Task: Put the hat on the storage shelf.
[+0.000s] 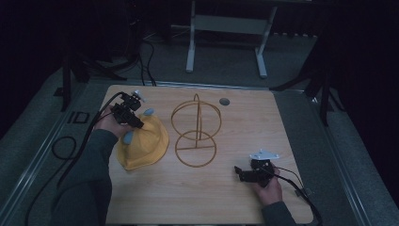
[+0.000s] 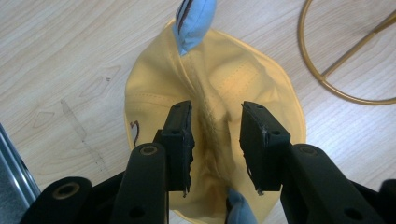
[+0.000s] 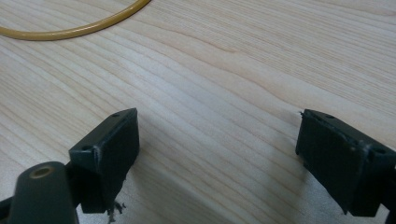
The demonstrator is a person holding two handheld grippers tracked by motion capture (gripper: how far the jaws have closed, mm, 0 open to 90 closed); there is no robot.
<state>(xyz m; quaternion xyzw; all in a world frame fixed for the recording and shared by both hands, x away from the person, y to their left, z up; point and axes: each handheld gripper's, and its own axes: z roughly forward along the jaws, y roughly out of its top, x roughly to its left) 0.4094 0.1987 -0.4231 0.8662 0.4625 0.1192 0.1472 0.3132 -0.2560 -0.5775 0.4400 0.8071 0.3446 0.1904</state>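
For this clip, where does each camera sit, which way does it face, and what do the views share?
High view: above the person's side, facing forward and down on the table; both forearms and grippers show.
Left gripper view: on the left gripper, looking down its jaws, which straddle a fold of the yellow hat.
Right gripper view: on the right gripper, facing bare tabletop; jaws wide apart.
Shared: the gold wire stand appears in all three.

A pale wooden table (image 1: pixel 188 188) stands on grey flooring (image 1: pixel 221 61), a small grey disc (image 1: pixel 224 101) near its far edge and a white metal frame (image 1: pixel 226 28) beyond.
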